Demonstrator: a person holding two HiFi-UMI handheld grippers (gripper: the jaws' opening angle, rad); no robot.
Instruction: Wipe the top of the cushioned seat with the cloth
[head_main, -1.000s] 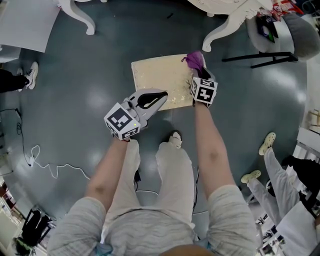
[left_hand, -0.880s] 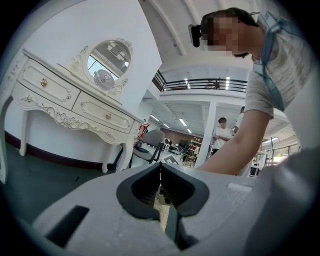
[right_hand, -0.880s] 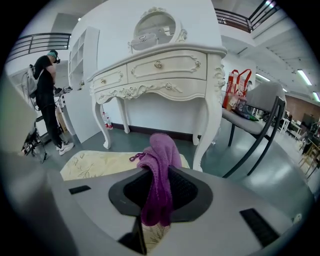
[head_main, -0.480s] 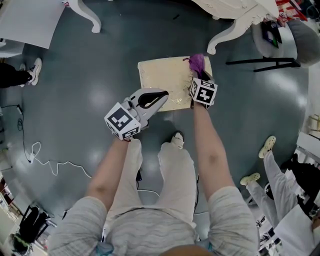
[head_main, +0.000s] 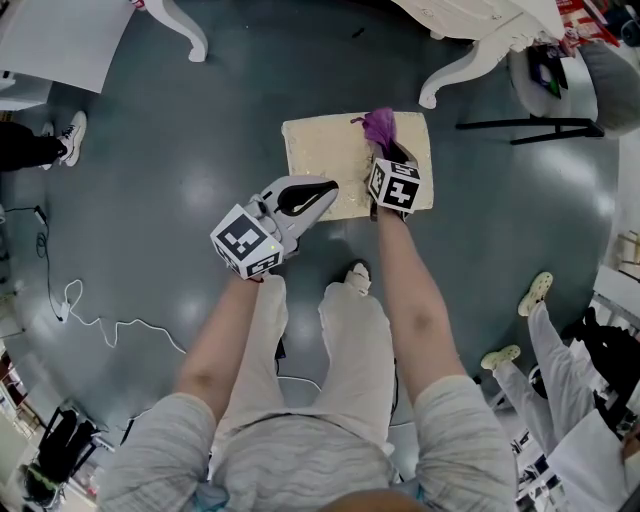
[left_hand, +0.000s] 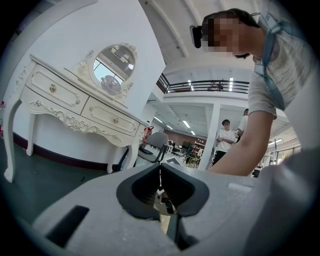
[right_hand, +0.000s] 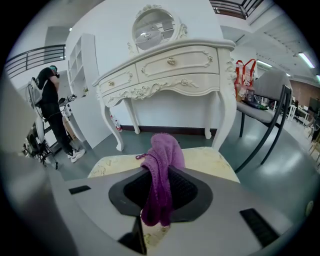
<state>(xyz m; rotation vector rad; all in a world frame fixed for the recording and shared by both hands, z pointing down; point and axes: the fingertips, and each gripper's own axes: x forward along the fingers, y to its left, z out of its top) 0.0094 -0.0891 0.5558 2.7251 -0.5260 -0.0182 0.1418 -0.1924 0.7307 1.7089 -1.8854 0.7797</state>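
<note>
The cushioned seat (head_main: 340, 160) is a cream square stool top on the grey floor, seen from above in the head view and as a pale pad (right_hand: 210, 162) in the right gripper view. My right gripper (head_main: 385, 148) is shut on the purple cloth (head_main: 379, 126), which it holds over the seat's right-hand part; the cloth (right_hand: 162, 170) hangs bunched between the jaws. My left gripper (head_main: 318, 190) hovers at the seat's near left corner, shut with nothing in it (left_hand: 160, 186).
A white dressing table (right_hand: 170, 70) stands just beyond the seat, one curved leg (head_main: 445, 75) close to its far right corner. A grey chair (head_main: 555, 70) stands at the right. People's feet (head_main: 520, 320) are at right, a cable (head_main: 100, 325) at left.
The right gripper and cloth have slid left across the seat, from its right edge toward the middle. The left gripper has stayed put.
</note>
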